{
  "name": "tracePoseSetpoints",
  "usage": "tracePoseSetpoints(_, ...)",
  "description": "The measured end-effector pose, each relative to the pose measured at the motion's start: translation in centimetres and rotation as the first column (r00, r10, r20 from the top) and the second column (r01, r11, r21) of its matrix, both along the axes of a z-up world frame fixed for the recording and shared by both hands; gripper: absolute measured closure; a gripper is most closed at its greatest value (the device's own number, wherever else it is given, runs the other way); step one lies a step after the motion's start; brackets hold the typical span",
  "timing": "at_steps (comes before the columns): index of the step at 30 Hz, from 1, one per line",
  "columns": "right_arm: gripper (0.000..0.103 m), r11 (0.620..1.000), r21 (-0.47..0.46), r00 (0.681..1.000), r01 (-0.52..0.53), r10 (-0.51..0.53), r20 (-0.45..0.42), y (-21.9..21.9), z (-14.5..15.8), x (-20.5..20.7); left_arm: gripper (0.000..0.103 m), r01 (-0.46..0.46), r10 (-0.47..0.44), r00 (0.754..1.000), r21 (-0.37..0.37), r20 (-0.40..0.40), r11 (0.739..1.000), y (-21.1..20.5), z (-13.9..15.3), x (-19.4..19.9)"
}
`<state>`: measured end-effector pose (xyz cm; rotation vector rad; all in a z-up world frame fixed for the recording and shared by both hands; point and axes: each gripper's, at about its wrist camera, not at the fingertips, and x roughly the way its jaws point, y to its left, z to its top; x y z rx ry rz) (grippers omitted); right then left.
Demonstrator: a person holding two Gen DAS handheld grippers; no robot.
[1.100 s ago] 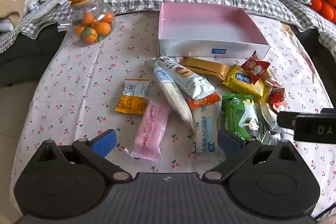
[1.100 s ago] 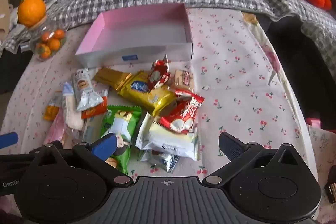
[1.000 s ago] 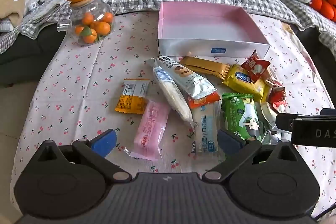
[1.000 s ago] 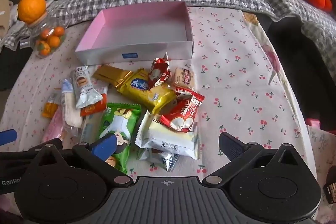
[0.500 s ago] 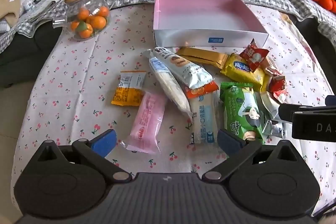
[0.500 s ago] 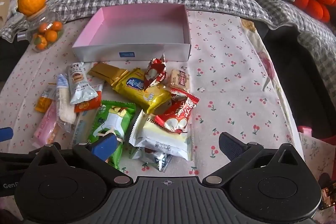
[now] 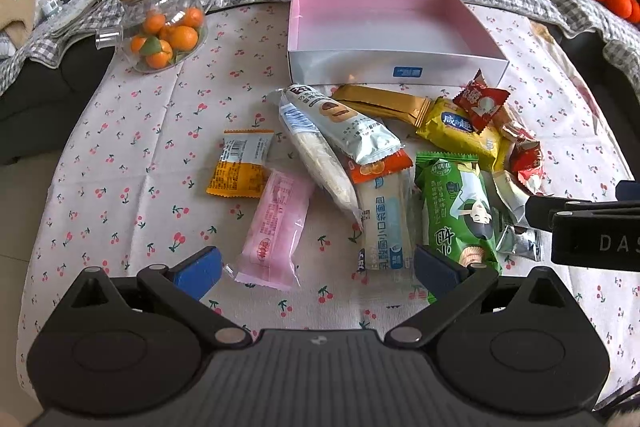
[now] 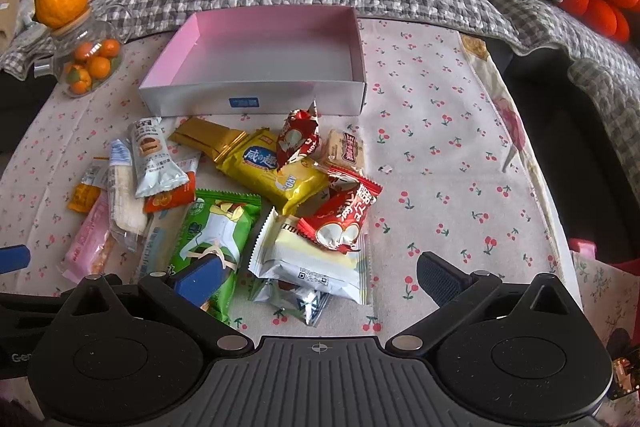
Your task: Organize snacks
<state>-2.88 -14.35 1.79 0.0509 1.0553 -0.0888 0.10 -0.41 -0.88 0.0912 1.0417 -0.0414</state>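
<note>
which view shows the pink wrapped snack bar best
The left wrist view: the pink plastic-wrapped snack bar lies whole and unobstructed on the cherry-print cloth. The right wrist view shows it only at the far left edge, small and partly hidden under a neighbouring wrapper.

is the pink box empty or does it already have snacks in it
Empty. The pink box shows only its bare floor in both views; every snack, like the green packet, lies on the tablecloth in front.
</note>
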Motion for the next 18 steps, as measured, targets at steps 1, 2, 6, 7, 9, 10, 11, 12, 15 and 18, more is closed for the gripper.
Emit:
tracePoseSetpoints(1, 0.000, 1.000, 0.001, 1.000, 0.000, 0.000, -0.001, -0.02, 0.01, 0.02, 0.000, 0.000, 0.000, 1.000, 0.000, 0.000, 1.000, 0.01, 0.00, 0.00)
tracePoseSetpoints(2, 0.000, 1.000, 0.000, 1.000, -0.001, 0.001, -0.001, 0.06, 0.02, 0.01, 0.000, 0.001, -0.001, 1.000, 0.000, 0.001, 1.000, 0.00, -0.02, -0.05)
tracePoseSetpoints(6, 0.000, 1.000, 0.000, 1.000, -0.002, 0.002, 0.000, 0.11, 0.04, 0.00, 0.000, 0.002, -0.002, 1.000, 0.001, 0.001, 1.000, 0.01, -0.03, -0.04)
tracePoseSetpoints(7, 0.000, 1.000, 0.000, 1.000, -0.002, 0.002, 0.000, 0.11, 0.05, 0.03, 0.000, 0.001, -0.001, 1.000, 0.002, 0.001, 1.000, 0.00, -0.03, -0.03)
tracePoseSetpoints(9, 0.000, 1.000, 0.000, 1.000, -0.001, 0.001, 0.001, 0.10, 0.04, 0.01, 0.000, 0.001, -0.001, 1.000, 0.002, 0.002, 1.000, -0.02, -0.06, -0.04)
tracePoseSetpoints(10, 0.000, 1.000, 0.000, 1.000, -0.001, 0.001, 0.001, 0.09, 0.02, 0.00, 0.000, 0.000, 0.000, 1.000, 0.002, 0.002, 1.000, -0.04, -0.07, -0.07)
tracePoseSetpoints(11, 0.000, 1.000, 0.001, 1.000, -0.002, 0.002, 0.000, 0.07, 0.04, 0.04, 0.000, 0.000, 0.000, 1.000, 0.001, 0.002, 1.000, -0.04, -0.08, -0.04)
tracePoseSetpoints(12, 0.000, 1.000, 0.000, 1.000, -0.002, 0.002, 0.001, 0.20, 0.00, -0.06, 0.000, 0.000, 0.000, 1.000, 0.001, 0.001, 1.000, -0.07, -0.10, -0.03)
tracePoseSetpoints(15, 0.000, 1.000, 0.001, 1.000, -0.005, 0.005, -0.001, 0.25, -0.06, -0.01, 0.000, 0.000, 0.000, 1.000, 0.002, 0.002, 1.000, -0.10, -0.11, -0.07)
tracePoseSetpoints(18, 0.000, 1.000, 0.004, 1.000, -0.006, 0.006, -0.003, 0.32, -0.13, 0.01, 0.000, -0.002, 0.002, 1.000, 0.002, 0.002, 1.000, -0.13, -0.13, -0.08)
